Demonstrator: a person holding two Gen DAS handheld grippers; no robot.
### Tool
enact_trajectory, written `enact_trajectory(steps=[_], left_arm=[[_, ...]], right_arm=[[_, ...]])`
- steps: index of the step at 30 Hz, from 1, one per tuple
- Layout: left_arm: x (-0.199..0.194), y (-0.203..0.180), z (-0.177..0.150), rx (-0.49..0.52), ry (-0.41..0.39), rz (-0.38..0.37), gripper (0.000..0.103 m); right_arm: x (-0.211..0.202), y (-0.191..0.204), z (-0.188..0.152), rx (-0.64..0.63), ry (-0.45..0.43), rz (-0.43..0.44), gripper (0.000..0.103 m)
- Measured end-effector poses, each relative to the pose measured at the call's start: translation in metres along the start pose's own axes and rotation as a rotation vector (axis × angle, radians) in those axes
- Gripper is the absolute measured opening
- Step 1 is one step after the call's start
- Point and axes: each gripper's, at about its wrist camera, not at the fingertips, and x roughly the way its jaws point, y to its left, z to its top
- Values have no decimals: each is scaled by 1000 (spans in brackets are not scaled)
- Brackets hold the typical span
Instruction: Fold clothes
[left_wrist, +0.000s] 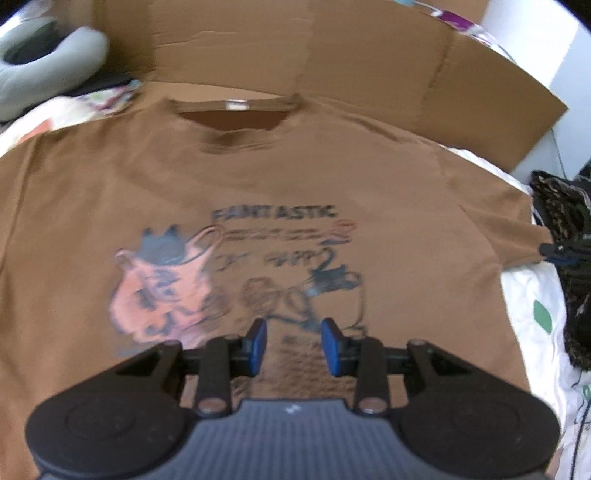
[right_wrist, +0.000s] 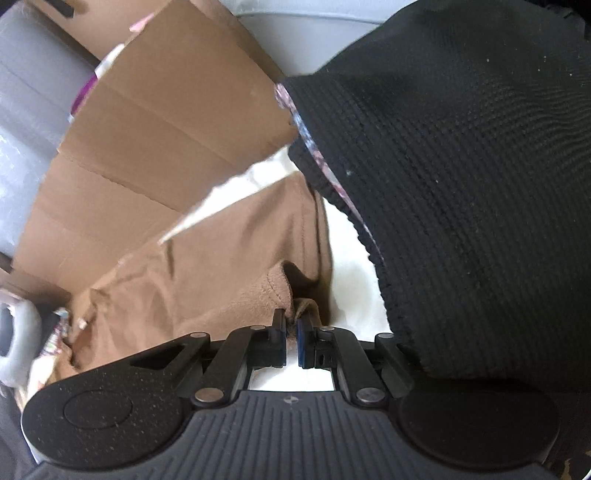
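Brown T-shirt (left_wrist: 280, 177) spread face up on the bed, sleeve fold beginning.
Right gripper (right_wrist: 291, 328) pinches the sleeve edge (right_wrist: 299, 310); left gripper (left_wrist: 293, 343), jaws partly apart and empty, should next find a matching hold.

Both grippers are matte black plastic: the left gripper (left_wrist: 293, 345) and right gripper (right_wrist: 291, 339) each have a ribbed grey-black base, round side housings, jointed link arms with silver screws, and blue-padded fingers (left_wrist: 258, 341). A tiny white mark sits on each base.
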Motion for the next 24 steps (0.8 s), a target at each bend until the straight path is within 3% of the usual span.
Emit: enact_trajectory(steps=[4, 11, 19, 24], left_arm=[[13, -12, 0, 29, 19, -12, 35], [22, -12, -9, 32, 49, -3, 35], [13, 2, -13, 10, 38, 12, 35], [7, 22, -11, -6, 29, 41, 35]], right_arm=[[8, -4, -6, -40, 44, -66, 8], [-21, -5, -6, -79, 36, -78, 32], [-29, 34, 6, -343, -54, -100, 36], [-4, 52, 28, -368, -89, -138, 37]])
